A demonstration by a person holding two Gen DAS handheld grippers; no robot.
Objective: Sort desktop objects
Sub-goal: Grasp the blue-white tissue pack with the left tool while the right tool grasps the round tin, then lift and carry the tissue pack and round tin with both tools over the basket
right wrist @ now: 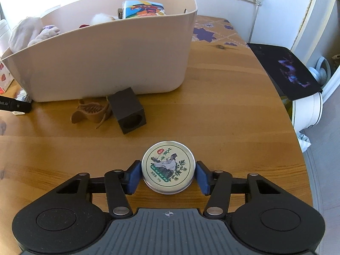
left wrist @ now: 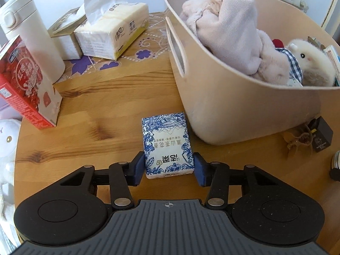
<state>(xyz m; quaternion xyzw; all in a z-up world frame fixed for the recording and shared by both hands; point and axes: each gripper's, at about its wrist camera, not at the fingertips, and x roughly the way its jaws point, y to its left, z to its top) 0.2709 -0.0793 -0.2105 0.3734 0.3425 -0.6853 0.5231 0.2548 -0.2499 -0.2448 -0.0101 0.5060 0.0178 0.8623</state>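
the left hand-held gripper (left wrist: 169, 167) has its blue pads closed against both sides of a small blue-and-white floral tissue packet (left wrist: 166, 144) lying on the round wooden bench (left wrist: 95, 116), just beside the beige plastic basket (left wrist: 233, 110) of plush things. the right hand-held gripper (right wrist: 168, 175) clamps a round metal tin with a green-printed lid (right wrist: 168, 166) resting on the bench, well short of a dark cube-shaped block (right wrist: 128, 111).
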